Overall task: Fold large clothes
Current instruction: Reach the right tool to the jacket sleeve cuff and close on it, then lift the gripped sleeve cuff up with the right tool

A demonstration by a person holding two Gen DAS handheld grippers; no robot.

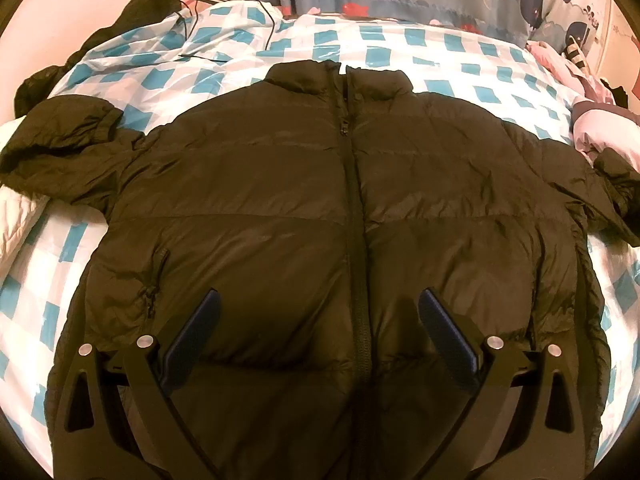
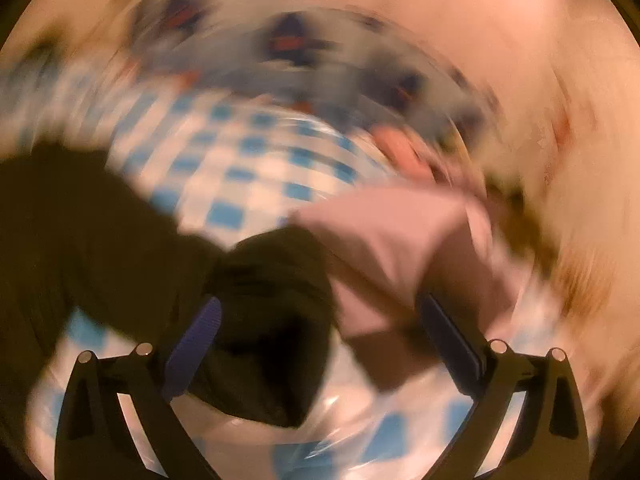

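Left gripper [image 1: 318, 312]: jaws spread, empty, over jacket [image 1: 280, 184] hem. Jacket lies flat, zipped, ahead on checked sheet [image 1: 400, 48]. Right gripper [image 2: 318, 320]: agape, sleeve cuff [image 2: 272, 304] loose between. Puffy, light, likely slippery; grasp cuffs, hem.

Jacket [image 1: 320, 200] lies flat on sheet [image 1: 460, 52], sleeves apparently outspread.

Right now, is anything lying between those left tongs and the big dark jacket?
Nothing visible. The left tongs hang open right over the jacket, spread flat on the checked sheet, zipper between them.
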